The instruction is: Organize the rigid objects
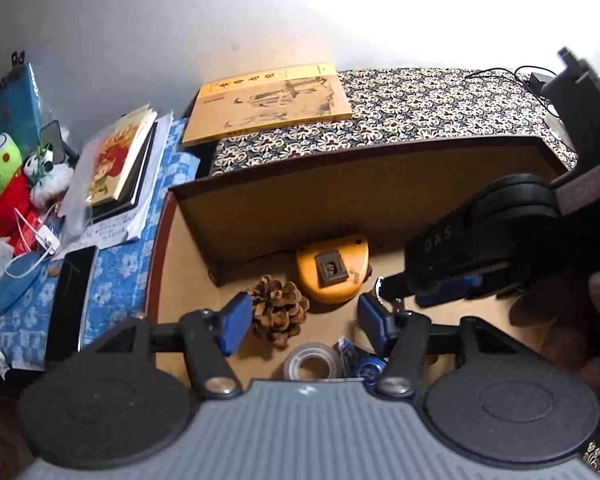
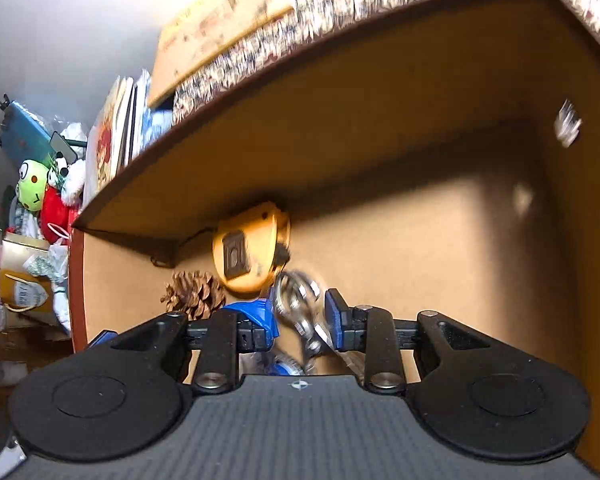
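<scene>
Inside an open brown cardboard box (image 1: 260, 216), the left claw (image 1: 304, 324) hangs released with its blue pads spread, a brown pine cone (image 1: 278, 310) just beside its left pad and a clear roll of tape (image 1: 311, 365) on the box floor below it. The right claw (image 2: 300, 318) reaches in from the box's right side, its jaws parted around a blurred silver metal ring clip (image 2: 300, 304); whether they grip it cannot be told. An orange rounded plastic device (image 1: 332, 274) lies against the box's back wall.
</scene>
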`<state>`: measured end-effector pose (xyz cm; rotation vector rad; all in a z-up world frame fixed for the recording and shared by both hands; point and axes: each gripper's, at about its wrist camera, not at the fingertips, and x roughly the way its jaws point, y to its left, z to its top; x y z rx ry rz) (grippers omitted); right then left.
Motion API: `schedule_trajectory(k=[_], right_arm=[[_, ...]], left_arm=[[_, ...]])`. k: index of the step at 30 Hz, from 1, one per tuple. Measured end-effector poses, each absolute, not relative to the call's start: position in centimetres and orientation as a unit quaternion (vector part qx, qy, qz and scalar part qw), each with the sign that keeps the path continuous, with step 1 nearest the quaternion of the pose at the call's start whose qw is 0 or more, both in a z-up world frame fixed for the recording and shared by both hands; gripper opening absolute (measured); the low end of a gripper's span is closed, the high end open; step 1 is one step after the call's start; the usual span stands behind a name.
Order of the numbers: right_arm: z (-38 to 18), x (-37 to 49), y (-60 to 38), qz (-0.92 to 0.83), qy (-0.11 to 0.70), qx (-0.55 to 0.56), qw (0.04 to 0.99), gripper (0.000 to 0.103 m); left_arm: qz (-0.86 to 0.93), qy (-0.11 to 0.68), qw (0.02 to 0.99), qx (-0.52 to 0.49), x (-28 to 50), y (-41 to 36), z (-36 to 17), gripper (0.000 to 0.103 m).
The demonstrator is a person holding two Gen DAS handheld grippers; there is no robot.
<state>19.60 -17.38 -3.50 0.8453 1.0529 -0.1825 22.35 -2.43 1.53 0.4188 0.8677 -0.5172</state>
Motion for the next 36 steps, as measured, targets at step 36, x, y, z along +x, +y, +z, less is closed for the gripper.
schedule_trajectory(k=[36], right_arm=[[4.7,-0.5,-14.1,-0.047,0.308,0.247,0.918,0.012]], left_arm=[[-0.145,0.405,0.887,0.169,7.7,-2.2,4.9,0.066]])
